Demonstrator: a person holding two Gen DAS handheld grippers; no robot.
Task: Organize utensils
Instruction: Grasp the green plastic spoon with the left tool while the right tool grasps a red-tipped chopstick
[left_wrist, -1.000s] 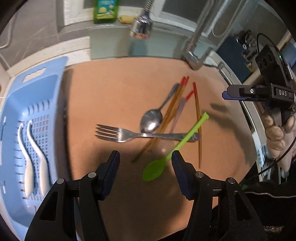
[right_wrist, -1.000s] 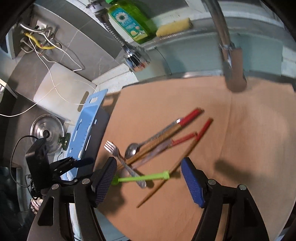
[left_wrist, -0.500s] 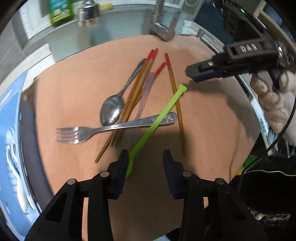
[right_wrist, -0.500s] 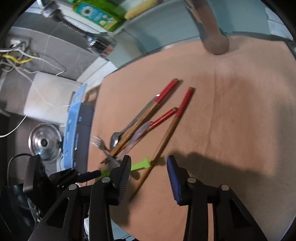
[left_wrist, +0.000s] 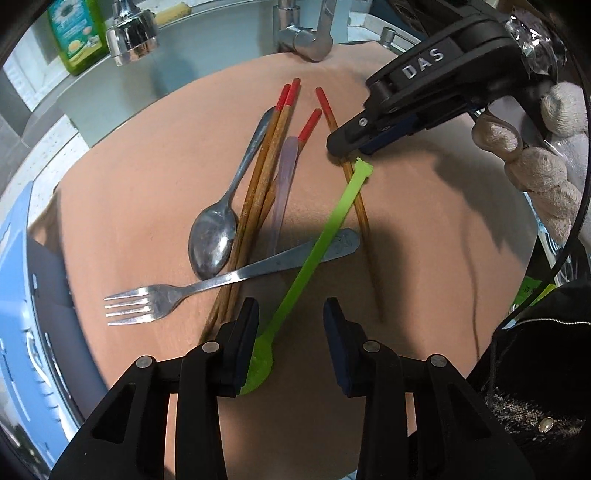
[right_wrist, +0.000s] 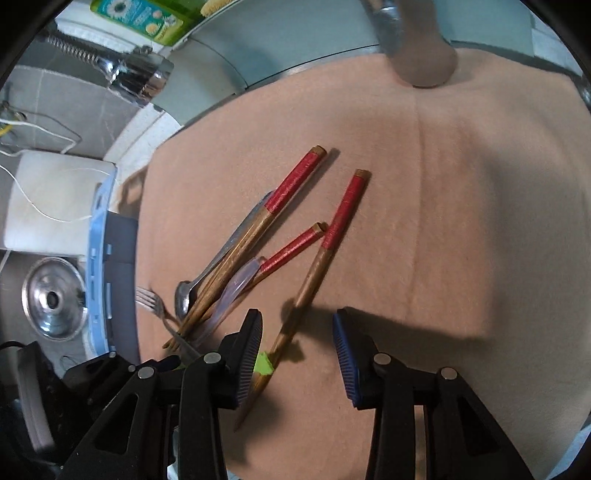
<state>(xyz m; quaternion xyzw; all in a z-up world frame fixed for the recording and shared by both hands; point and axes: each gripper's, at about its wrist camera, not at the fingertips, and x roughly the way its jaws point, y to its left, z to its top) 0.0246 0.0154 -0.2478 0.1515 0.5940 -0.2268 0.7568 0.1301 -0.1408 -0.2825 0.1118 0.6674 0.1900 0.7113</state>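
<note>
A green plastic spoon (left_wrist: 321, 240) lies on the brown mat (left_wrist: 147, 166), across a metal fork (left_wrist: 162, 297). My left gripper (left_wrist: 291, 343) points down over its bowl. The bowl rests against the left pad; the other pad stands clear, so the jaws are open. My right gripper (right_wrist: 297, 343) hovers over a lone red-tipped chopstick (right_wrist: 325, 254) where the spoon's handle end (right_wrist: 264, 365) crosses it. Both lie near its left pad, and the jaws are open. In the left wrist view the right gripper (left_wrist: 347, 146) has its tip down at that crossing.
A metal spoon (left_wrist: 214, 240), three more red-tipped chopsticks (left_wrist: 266, 166) and a translucent purple handle (left_wrist: 284, 184) lie piled mid-mat. A blue basket (left_wrist: 14, 295) sits left. Faucet (left_wrist: 306, 33), spray head (left_wrist: 133, 31) and soap bottle (left_wrist: 75, 33) stand behind. A gloved hand (left_wrist: 535, 166) holds the right gripper.
Both grippers have narrowed their jaws and come down closer to the mat. The left one now straddles the green spoon's bowl; the right one has reached the spoon's handle end.
</note>
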